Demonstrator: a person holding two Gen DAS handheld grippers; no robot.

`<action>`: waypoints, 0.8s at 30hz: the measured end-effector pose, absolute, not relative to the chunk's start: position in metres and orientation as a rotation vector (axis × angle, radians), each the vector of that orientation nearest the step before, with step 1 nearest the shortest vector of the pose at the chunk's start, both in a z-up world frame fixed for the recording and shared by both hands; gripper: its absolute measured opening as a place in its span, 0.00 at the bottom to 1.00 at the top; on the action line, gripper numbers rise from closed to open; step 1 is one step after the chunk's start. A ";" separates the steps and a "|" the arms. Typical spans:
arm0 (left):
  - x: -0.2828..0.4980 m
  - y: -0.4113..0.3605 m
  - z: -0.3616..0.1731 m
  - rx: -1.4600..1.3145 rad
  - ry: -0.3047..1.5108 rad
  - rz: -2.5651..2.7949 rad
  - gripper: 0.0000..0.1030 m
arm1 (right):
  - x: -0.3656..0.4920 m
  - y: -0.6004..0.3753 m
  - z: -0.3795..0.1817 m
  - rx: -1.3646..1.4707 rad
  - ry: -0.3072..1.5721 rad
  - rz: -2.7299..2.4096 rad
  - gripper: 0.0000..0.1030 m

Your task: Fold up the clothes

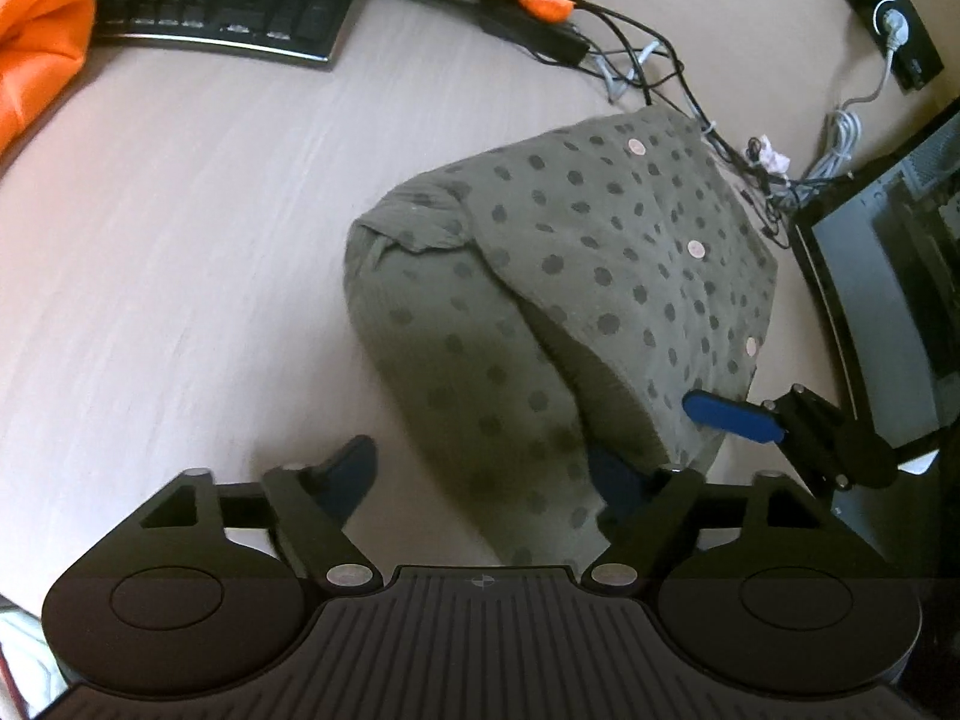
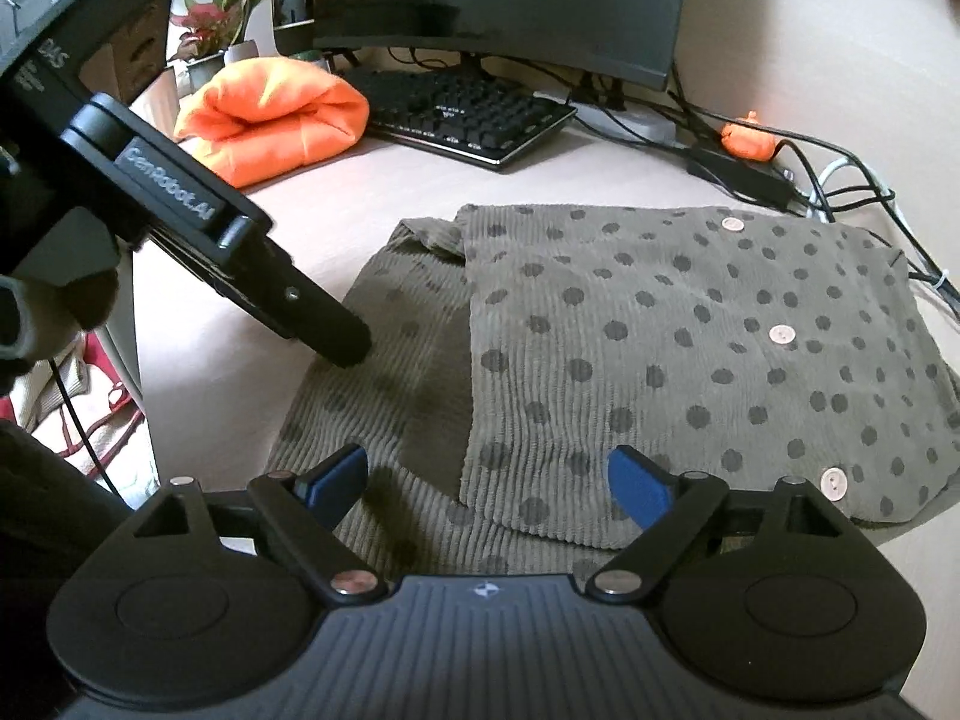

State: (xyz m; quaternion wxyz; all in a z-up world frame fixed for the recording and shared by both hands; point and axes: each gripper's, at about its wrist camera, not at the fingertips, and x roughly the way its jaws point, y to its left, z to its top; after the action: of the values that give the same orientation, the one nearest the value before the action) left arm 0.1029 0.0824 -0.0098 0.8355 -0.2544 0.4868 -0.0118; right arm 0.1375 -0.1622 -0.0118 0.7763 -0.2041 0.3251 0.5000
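An olive-green corduroy shirt (image 1: 600,252) with dark dots and pale buttons lies partly folded on the pale desk (image 1: 180,240); it also shows in the right wrist view (image 2: 690,336). My left gripper (image 1: 480,474) is open, its jaws astride the shirt's near lower edge. Its dark tip (image 2: 336,342) rests on the shirt's left part in the right wrist view. My right gripper (image 2: 486,486) is open, low over the shirt's near edge, holding nothing. One of its blue fingers (image 1: 732,414) shows at the shirt's right edge in the left wrist view.
A folded orange garment (image 2: 276,114) lies at the back left beside a black keyboard (image 2: 468,114). A monitor (image 2: 498,0) stands behind. Cables (image 2: 828,180) and a small orange object (image 2: 747,138) lie past the shirt. Another screen (image 1: 888,300) stands at the right.
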 end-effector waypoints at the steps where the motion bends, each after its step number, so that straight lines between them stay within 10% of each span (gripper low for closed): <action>1: 0.106 0.080 -0.010 -0.538 1.030 -0.031 0.84 | 0.137 -0.162 -0.011 -0.445 0.698 1.085 0.86; 12: 0.153 0.054 0.010 -0.635 0.962 -0.191 0.68 | 0.110 -0.144 -0.006 -0.523 0.575 1.125 0.96; 24: 0.159 0.084 0.020 -0.691 0.924 -0.126 0.88 | 0.150 -0.147 -0.004 -0.423 0.583 1.002 0.78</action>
State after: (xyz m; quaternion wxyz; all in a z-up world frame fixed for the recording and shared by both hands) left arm 0.1594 0.0843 0.0195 0.8363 -0.3265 0.4363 -0.0596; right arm 0.1498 -0.1475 -0.0035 0.8157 -0.1986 0.2732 0.4696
